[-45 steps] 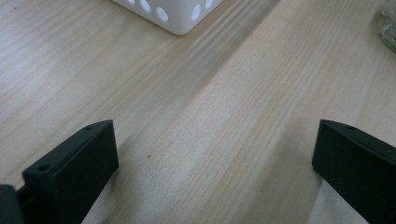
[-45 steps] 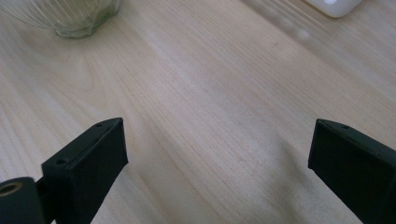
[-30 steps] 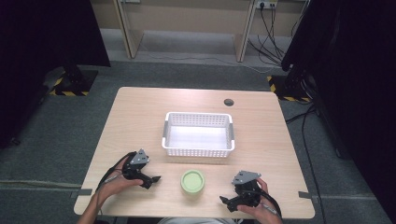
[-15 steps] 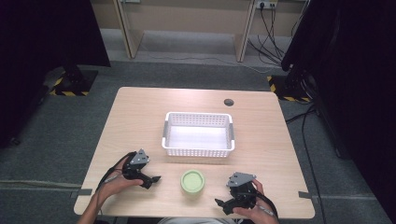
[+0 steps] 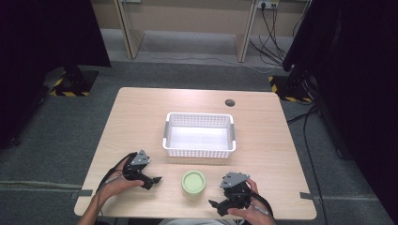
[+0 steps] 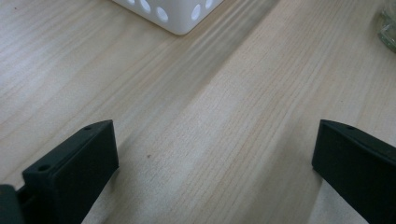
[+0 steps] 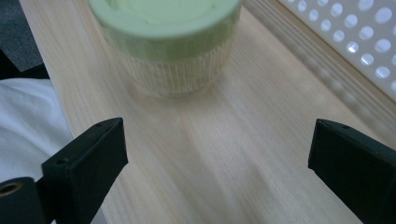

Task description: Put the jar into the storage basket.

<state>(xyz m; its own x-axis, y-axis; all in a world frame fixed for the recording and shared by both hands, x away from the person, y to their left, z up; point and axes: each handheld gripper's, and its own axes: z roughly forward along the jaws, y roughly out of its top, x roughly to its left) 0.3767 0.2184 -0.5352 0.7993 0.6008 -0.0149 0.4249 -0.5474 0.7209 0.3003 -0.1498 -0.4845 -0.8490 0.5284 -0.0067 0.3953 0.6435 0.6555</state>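
Between two released grippers, left (image 5: 152,180) and right (image 5: 217,206), a green-lidded jar (image 5: 194,181) stands before an empty white basket (image 5: 199,151).

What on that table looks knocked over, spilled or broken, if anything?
Nothing stands out. The white basket sits square and empty mid-table, the green-lidded jar stands upright with its lid on just in front of it, and no spill shows on the table. The left gripper and right gripper both rest open, holding nothing.
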